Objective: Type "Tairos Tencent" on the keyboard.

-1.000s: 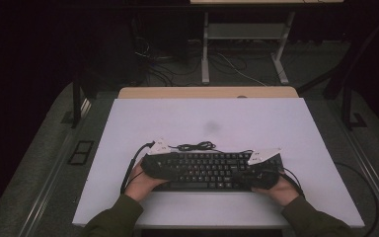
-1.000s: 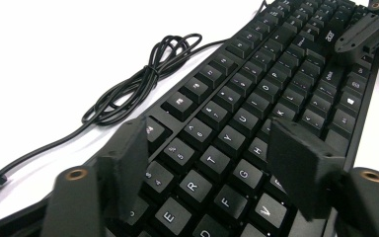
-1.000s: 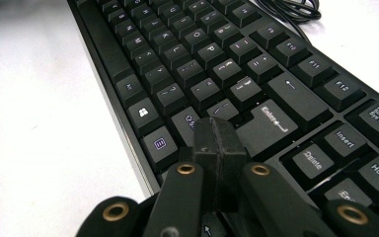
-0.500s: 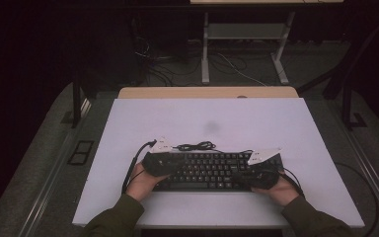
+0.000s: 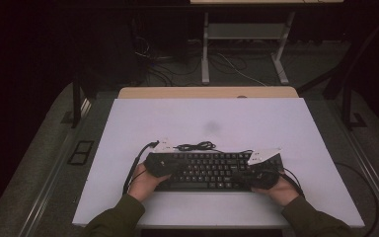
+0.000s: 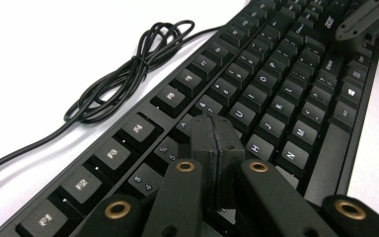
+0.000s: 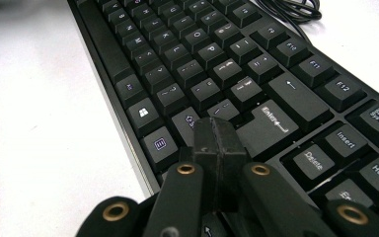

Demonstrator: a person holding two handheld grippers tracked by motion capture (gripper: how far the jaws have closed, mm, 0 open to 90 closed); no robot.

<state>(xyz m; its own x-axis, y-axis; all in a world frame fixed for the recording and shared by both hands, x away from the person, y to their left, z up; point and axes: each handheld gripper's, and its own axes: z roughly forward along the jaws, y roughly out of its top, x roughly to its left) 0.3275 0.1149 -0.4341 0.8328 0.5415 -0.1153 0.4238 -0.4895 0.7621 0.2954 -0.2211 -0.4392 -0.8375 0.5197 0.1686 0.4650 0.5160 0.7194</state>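
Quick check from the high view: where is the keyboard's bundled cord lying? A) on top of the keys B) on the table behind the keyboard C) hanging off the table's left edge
B: the cord lies coiled on the table just beyond the keyboard, clear of the keys.

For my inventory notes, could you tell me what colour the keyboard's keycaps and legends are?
The keyboard has black keycaps with white legends, seen best in the left gripper view.

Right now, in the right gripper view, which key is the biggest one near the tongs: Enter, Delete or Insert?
The Enter key, wide, just above the shut right tongs; Delete and Insert are small squares.
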